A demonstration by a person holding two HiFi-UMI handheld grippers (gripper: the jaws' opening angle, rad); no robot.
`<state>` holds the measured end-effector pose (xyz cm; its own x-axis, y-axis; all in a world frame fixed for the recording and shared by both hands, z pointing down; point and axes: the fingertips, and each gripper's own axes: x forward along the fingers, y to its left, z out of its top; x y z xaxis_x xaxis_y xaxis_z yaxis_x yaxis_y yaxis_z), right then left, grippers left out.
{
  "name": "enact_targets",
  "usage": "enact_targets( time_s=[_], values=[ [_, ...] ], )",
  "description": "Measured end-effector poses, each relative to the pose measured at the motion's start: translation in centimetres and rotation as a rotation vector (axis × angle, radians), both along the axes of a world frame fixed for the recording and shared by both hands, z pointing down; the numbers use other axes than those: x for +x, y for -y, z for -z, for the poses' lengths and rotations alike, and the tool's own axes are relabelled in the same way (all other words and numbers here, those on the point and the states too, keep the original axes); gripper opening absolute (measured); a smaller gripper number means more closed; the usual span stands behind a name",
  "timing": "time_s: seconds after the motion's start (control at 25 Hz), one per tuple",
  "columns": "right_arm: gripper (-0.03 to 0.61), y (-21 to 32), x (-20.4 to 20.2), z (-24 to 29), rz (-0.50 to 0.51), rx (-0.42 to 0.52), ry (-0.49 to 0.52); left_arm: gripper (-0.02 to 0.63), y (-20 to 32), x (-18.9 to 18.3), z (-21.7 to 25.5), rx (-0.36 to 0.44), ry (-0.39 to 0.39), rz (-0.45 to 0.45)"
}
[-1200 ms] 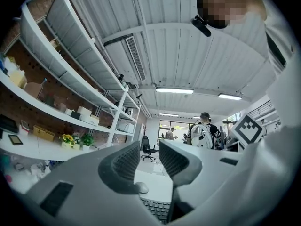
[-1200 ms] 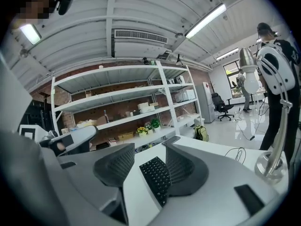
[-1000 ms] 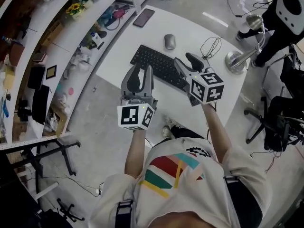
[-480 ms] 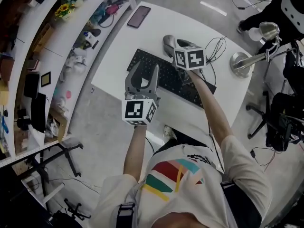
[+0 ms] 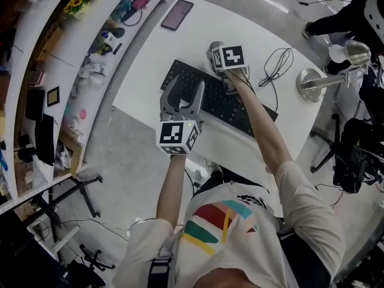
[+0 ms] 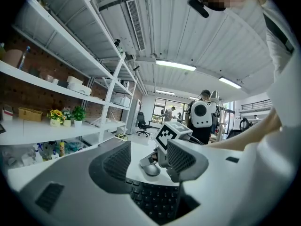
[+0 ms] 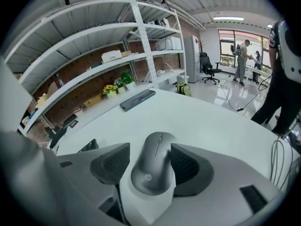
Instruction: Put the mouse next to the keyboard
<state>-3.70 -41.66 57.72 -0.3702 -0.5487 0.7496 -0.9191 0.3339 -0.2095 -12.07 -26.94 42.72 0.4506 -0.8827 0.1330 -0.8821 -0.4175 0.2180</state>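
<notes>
A grey mouse [image 7: 153,166] lies on the white table [image 5: 198,32], beyond the far edge of the black keyboard [image 5: 216,104]. My right gripper [image 7: 149,149] is tilted down over the mouse. It is open, one pad on each side of the mouse, and its jaws have just opened wider. In the head view its marker cube hides most of the mouse [image 5: 212,45]. My left gripper [image 5: 185,86] hovers over the keyboard's [image 6: 155,201] near left part. It is open with nothing between its jaws, which have just been opening. It looks across at the mouse [image 6: 151,169].
A dark phone [image 5: 177,15] lies at the table's far left corner. A metal desk lamp [image 5: 333,71] and a looped cable [image 5: 279,62] stand to the right. Cluttered shelves [image 5: 72,53] run along the left. A person [image 5: 354,17] and office chairs [image 5: 351,155] are on the right.
My right gripper has moved from the near side of the keyboard across it and down onto the mouse. My left gripper has eased forward over the keyboard and its jaws have spread.
</notes>
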Motion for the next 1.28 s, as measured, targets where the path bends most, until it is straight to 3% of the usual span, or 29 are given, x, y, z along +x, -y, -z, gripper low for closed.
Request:
enact_targets(
  time_s=[0.32, 0.6, 0.8, 1.28],
  values=[
    [0.25, 1.8, 0.1, 0.1, -0.054, -0.006, -0.006, 0.268, 0.4, -0.4, -1.6, -0.044, -0.009, 0.009],
    [0.25, 1.6, 0.6, -0.9, -0.036, -0.014, -0.082, 0.268, 0.6, -0.2, -1.8, -0.05, -0.012, 0.008],
    [0.255, 1.4, 0.6, -2.2, -0.079, -0.047, -0.031, 0.268, 0.7, -0.3, -2.1, -0.058, -0.015, 0.015],
    [0.253, 1.5, 0.9, -1.4, -0.07, 0.018, -0.011, 0.268, -0.3, -1.1, -1.6, -0.049, 0.0, 0.048]
  ],
)
